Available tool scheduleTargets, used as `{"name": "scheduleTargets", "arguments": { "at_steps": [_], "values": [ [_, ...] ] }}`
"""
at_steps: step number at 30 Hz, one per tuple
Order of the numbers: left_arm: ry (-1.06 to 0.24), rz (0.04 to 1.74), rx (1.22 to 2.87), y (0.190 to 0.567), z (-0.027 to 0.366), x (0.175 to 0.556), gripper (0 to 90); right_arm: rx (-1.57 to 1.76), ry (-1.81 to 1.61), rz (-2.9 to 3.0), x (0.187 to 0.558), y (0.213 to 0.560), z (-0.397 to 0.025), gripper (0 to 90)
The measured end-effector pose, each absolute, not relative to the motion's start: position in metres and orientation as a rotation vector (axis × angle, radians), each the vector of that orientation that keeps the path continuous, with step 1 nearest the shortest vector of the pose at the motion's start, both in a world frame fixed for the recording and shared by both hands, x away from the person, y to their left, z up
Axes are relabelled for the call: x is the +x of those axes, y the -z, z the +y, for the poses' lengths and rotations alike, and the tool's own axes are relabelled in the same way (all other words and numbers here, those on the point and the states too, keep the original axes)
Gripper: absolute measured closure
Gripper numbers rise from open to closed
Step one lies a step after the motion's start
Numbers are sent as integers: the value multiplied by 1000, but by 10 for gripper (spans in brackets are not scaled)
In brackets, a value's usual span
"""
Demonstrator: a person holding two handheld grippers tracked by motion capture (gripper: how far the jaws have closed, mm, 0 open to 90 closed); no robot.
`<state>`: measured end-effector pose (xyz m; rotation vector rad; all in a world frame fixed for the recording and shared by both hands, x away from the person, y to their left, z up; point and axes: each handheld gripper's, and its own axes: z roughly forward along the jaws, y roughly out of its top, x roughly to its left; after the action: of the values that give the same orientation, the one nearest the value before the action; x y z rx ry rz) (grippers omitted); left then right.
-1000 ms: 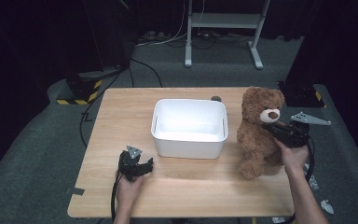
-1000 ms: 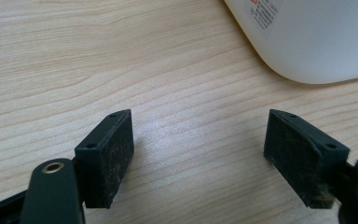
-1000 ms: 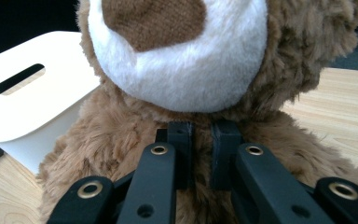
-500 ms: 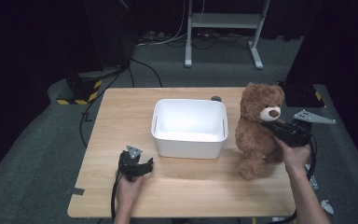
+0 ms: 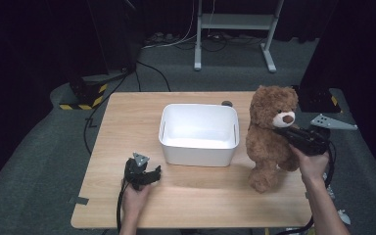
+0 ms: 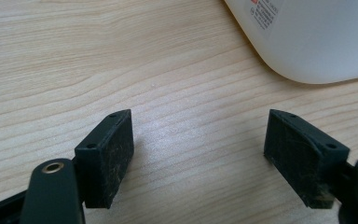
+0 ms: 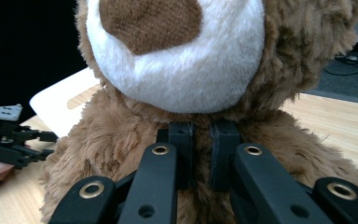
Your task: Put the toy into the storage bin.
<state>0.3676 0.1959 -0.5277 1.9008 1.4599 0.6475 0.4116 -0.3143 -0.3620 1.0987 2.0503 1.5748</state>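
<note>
A brown teddy bear (image 5: 269, 132) stands upright on the wooden table (image 5: 127, 122), right of a white plastic bin (image 5: 198, 154). My right gripper (image 5: 280, 131) reaches in from the right and is shut on the fur of the bear's chest, just under its white muzzle (image 7: 177, 51); the jaws (image 7: 204, 140) are pinched close together in the plush. My left gripper (image 5: 155, 172) rests low on the table in front of the bin's left corner. Its jaws (image 6: 200, 154) stand wide open over bare wood, with the bin's corner (image 6: 317, 37) just beyond.
The bin looks empty inside. A small dark object (image 5: 226, 103) lies behind it near the table's far edge. On the floor are a yellow-and-black striped block (image 5: 85, 95) at the left and a metal stand (image 5: 235, 24) at the back.
</note>
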Motion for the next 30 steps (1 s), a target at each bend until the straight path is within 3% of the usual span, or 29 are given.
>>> {"name": "scheduleTargets", "arguments": {
  "at_steps": [30],
  "values": [
    [-647, 1460, 1902, 528, 196, 368, 239, 986, -1719, 2098, 406, 318, -291, 826]
  ]
}}
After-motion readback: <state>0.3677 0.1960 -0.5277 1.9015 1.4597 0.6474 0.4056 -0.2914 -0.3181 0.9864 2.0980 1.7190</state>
